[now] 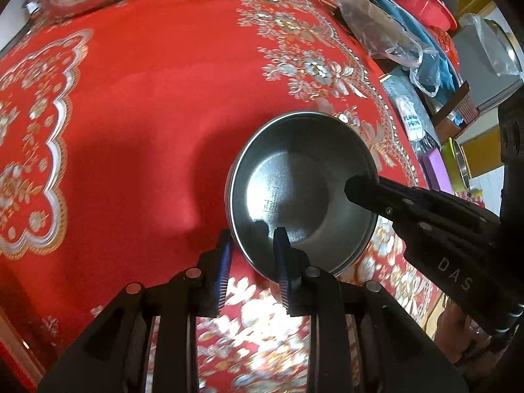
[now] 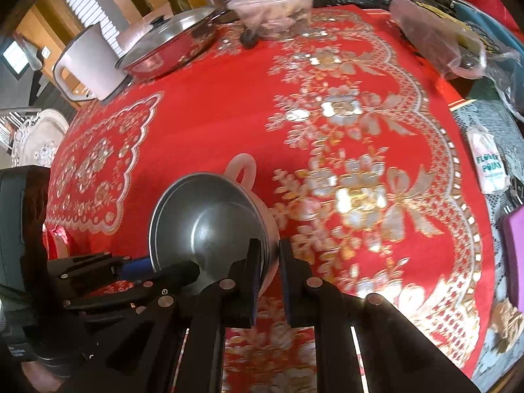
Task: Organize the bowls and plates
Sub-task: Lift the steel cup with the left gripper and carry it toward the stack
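Note:
A steel bowl (image 1: 294, 190) with a pale pink outer shell and a loop handle (image 2: 243, 168) hangs tilted just above the red tablecloth (image 1: 147, 114). My left gripper (image 1: 252, 252) straddles its near rim, one blue pad outside and one inside, shut on the wall. My right gripper (image 2: 269, 257) clamps the bowl's (image 2: 209, 219) opposite rim, one finger inside the steel and one on the pink shell. In the left wrist view the right gripper (image 1: 355, 190) reaches in from the right. In the right wrist view the left gripper (image 2: 157, 270) comes in from the left.
At the table's far side stand a lidded steel pan (image 2: 170, 46), a white jug (image 2: 88, 62) and a plastic food tub (image 2: 271, 9). Plastic bags (image 1: 380, 26), a blue basin (image 1: 416, 32), red bowls (image 1: 422, 0) and a purple box (image 2: 514, 255) crowd the right edge.

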Demonstrator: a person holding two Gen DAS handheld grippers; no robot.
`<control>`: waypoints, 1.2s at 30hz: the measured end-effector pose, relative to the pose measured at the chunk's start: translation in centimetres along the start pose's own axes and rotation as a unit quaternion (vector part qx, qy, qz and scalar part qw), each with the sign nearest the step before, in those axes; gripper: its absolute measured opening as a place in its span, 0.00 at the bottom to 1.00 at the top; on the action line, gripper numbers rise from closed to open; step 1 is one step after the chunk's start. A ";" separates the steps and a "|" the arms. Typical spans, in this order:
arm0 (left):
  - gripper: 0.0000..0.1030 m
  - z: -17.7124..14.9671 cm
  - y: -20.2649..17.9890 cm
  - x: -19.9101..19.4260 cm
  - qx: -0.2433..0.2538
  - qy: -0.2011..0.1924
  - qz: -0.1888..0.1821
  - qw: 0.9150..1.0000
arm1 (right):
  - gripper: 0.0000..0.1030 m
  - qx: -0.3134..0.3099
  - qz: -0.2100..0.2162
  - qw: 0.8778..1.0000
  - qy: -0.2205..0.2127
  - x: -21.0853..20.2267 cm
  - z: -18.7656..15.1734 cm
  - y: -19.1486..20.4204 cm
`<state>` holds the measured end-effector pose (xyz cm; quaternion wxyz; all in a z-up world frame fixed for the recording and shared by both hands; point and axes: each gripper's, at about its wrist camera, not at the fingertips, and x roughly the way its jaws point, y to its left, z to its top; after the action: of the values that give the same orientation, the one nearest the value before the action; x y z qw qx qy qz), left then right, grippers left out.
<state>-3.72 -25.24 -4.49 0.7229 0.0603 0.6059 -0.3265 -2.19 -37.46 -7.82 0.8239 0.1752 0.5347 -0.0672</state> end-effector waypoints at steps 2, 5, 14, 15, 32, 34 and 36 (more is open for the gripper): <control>0.22 -0.5 0.8 -0.4 -0.004 0.001 0.000 1.000 | 0.11 -0.006 0.000 1.000 0.002 0.1 -0.3 1.2; 0.22 -1.4 2.0 -1.0 -0.009 0.001 0.002 1.000 | 0.11 -0.014 0.002 1.000 0.007 0.4 -0.8 2.9; 0.20 -3.6 6.1 -3.7 -0.022 0.000 0.010 1.000 | 0.11 -0.043 0.002 0.999 0.017 0.6 -2.4 8.3; 0.19 -3.6 6.4 -4.1 -0.023 -0.004 0.007 1.000 | 0.11 -0.049 -0.003 0.999 0.011 0.2 -2.5 9.0; 0.16 -3.0 9.4 -14.9 -0.034 -0.067 -0.052 0.996 | 0.09 -0.050 0.002 0.997 -0.055 -7.9 -0.8 15.3; 0.16 -3.0 9.6 -15.9 -0.040 -0.077 -0.052 0.995 | 0.09 -0.053 0.013 0.997 -0.054 -8.3 -0.5 15.4; 0.16 -3.1 9.7 -16.7 -0.046 -0.086 -0.050 0.994 | 0.09 -0.057 0.028 0.996 -0.055 -8.8 -0.1 15.5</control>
<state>-1.95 -9.52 7.00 0.7571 -0.0312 0.5583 -0.3378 -1.29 -23.73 3.43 0.8625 0.1388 0.4861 -0.0227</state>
